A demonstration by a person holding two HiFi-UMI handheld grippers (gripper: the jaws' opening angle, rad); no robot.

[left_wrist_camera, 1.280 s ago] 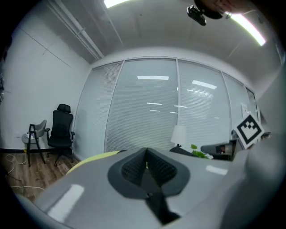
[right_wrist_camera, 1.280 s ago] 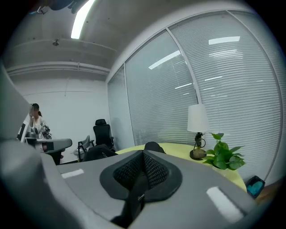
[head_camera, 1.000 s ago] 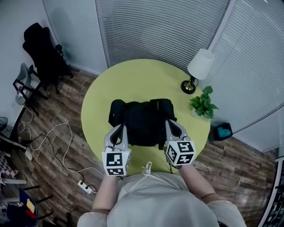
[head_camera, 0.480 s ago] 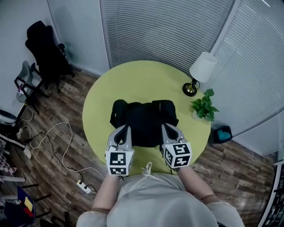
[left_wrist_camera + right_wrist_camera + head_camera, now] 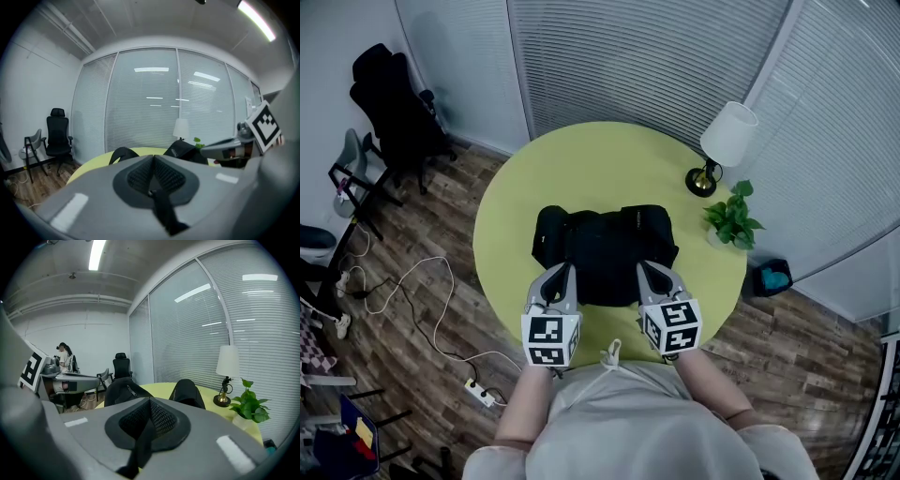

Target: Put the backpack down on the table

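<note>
A black backpack lies on the round yellow-green table, toward its near side. My left gripper is at the bag's near left edge and my right gripper at its near right edge. In the left gripper view the left gripper is shut on a black strap that runs back from between its pads. The right gripper is likewise shut on a black strap. Beyond each set of jaws the backpack bulges up.
A table lamp and a small potted plant stand at the table's right rim. A black office chair and a folding chair are on the wooden floor at left, with cables and a power strip.
My right gripper has shifted a little leftward and lower, still on its strap. The left gripper and the backpack have barely moved.
</note>
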